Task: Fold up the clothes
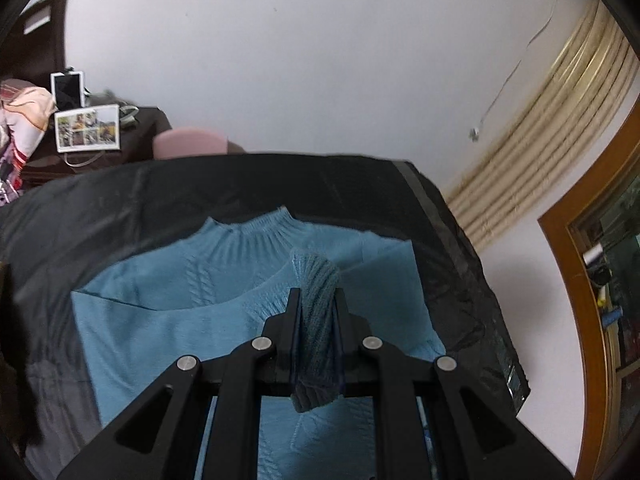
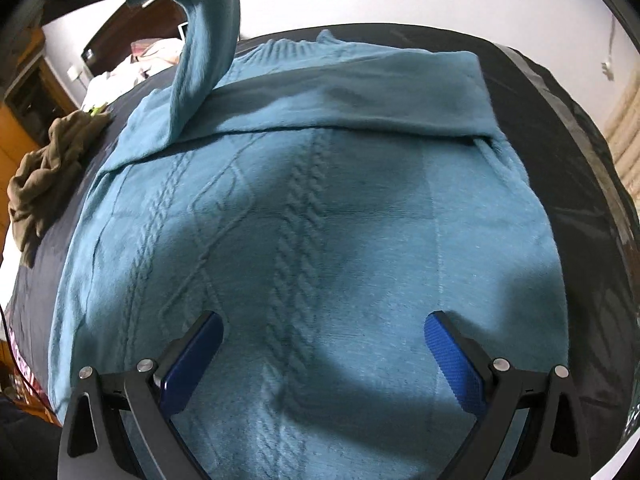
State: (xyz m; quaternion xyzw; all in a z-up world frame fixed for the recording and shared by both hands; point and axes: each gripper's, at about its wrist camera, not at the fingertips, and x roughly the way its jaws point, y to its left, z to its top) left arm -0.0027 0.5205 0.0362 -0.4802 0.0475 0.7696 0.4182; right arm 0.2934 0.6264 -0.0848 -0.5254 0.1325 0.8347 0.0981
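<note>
surface: black sheet (image 2: 560, 128) | on it: blue sweater (image 2: 360, 220), olive cloth (image 2: 44, 176) by its edge

A photo card (image 1: 88, 128) and tablet (image 1: 68, 89) stand beyond the dark cover (image 1: 240, 188).

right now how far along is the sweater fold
Done: one sleeve already lies folded across the blue sweater. In hand: the left gripper is clamped on the other sleeve's cuff, lifted over the body. Left: laying it down and folding the body; the right gripper is open, empty.

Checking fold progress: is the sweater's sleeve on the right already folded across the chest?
Folded. In the right wrist view that sleeve lies flat across the blue sweater, below the collar.
</note>
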